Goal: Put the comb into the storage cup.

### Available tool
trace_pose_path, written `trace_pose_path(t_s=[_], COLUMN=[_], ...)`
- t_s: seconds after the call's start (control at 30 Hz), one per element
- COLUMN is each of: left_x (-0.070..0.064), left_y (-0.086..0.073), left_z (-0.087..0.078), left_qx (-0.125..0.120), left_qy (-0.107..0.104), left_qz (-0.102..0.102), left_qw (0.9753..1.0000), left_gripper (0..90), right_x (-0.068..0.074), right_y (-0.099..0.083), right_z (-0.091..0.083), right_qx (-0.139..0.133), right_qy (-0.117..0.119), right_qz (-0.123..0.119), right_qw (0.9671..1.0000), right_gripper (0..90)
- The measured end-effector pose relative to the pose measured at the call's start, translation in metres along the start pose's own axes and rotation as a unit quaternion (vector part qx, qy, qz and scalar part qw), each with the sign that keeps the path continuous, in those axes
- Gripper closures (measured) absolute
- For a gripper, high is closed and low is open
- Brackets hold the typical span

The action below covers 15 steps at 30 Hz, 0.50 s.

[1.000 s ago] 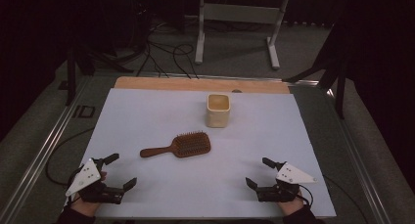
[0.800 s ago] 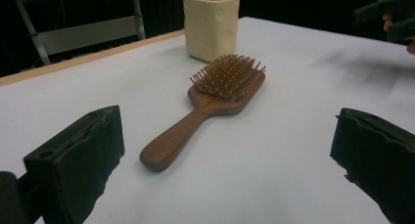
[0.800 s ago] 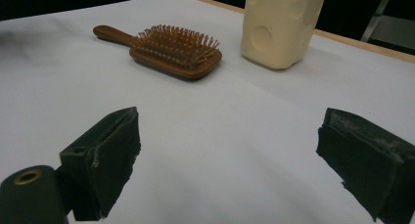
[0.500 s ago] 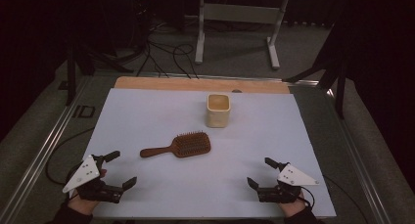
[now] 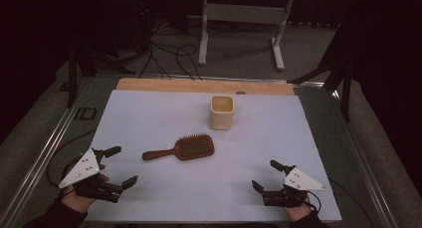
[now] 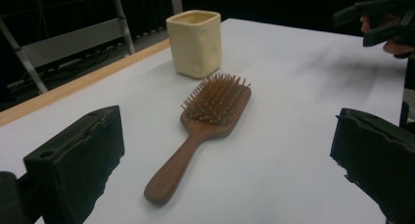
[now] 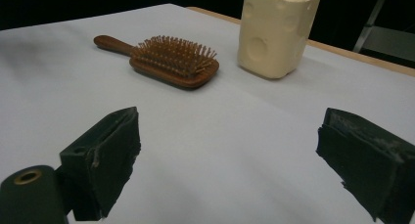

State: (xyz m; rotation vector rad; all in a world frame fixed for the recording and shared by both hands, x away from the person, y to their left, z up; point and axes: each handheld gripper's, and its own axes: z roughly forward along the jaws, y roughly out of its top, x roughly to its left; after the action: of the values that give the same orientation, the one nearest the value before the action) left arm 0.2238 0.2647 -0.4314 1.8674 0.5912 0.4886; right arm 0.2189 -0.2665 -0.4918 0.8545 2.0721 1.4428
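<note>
Left gripper [image 5: 118, 164] is sitting at the near left corner of the white table sheet [image 5: 149, 113], jaws spread wide, nothing between them. In the left gripper view the wooden hairbrush [image 6: 205, 121] is lying right between the two jaw tips but farther out on the table — handle end pointing toward the camera, bristles facing up. No contact with it.

Right gripper [image 5: 266, 175] is resting at the near right corner, jaws also wide apart and empty. Its view is showing the hairbrush [image 7: 166, 57] off to the left, well apart from the jaws, handle pointing away to the left.

From the high view the hairbrush [image 5: 181, 148] is lying flat near the middle of the sheet, handle toward the person's left, head toward the right, roughly between the two grippers and a bit farther from the person. The cream square cup [image 5: 222, 112] is standing upright just beyond the brush head, near it but not touching — opening facing up; contents are too dim to tell.

Both hands are gripping the tools at the bottom edge of the high view; the right gripper [image 6: 386, 23] is also showing at the top right of the left gripper view.
</note>
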Motion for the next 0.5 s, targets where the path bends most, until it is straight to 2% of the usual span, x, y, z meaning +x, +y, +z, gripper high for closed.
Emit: trace_pose_path(t_s=[0.13,0.33,0.5], left_x=[0.002,0.008,0.014], left_y=[0.006,0.014,0.019], left_z=[0.001,0.006,0.012], left_qx=[0.01,0.018,0.033], left_qy=[0.001,-0.006,-0.002], left_qz=[0.005,0.001,0.002], left_qw=[0.9999,0.9998,0.9995], left_gripper=[0.1,0.1,0.1], right_x=[0.0,0.001,0.0], right_y=[0.0,0.001,0.0], right_z=[0.0,0.0,0.0], right_qx=[-0.001,-0.001,-0.003], right_qy=[0.0,0.002,0.002], right_qz=[-0.001,0.0,0.001], right_qw=[1.0,1.0,1.0], right_gripper=[8.4,8.4,8.4])
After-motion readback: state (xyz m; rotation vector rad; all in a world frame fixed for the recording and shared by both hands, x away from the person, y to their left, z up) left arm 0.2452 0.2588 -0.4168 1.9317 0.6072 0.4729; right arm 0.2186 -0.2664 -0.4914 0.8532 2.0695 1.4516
